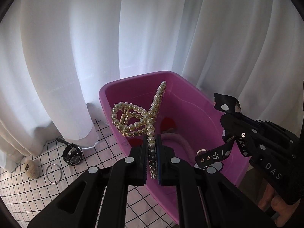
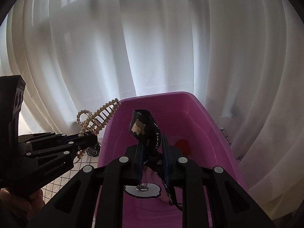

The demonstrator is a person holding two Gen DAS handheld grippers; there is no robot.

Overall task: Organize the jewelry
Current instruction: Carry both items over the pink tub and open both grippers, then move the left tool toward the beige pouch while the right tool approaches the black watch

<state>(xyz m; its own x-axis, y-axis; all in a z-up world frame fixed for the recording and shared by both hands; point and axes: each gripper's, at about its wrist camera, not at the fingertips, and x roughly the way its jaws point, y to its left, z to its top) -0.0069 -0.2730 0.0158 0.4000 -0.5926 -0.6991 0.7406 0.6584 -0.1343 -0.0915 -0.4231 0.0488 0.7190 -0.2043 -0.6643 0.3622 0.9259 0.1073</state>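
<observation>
My left gripper [image 1: 152, 148] is shut on a pearl and gold claw hair clip [image 1: 136, 116] and holds it over the left rim of the pink bin [image 1: 190, 98]. The clip also shows in the right wrist view [image 2: 96, 119], with the left gripper [image 2: 91, 142] beside the bin [image 2: 209, 125]. My right gripper [image 2: 152, 152] is shut on a black printed strap [image 2: 144, 125] with a metal clasp, held over the bin. From the left wrist view the strap [image 1: 218, 155] and right gripper [image 1: 233, 131] hang at the bin's right rim. A pink scrunchie [image 1: 178, 140] and a red item [image 1: 168, 122] lie inside.
On the checked cloth [image 1: 106, 152] left of the bin lie a black watch [image 1: 72, 154], a metal bangle [image 1: 54, 173] and a beige fuzzy hair clip [image 1: 31, 169]. White curtains [image 1: 114, 38] hang right behind the bin and touch the cloth.
</observation>
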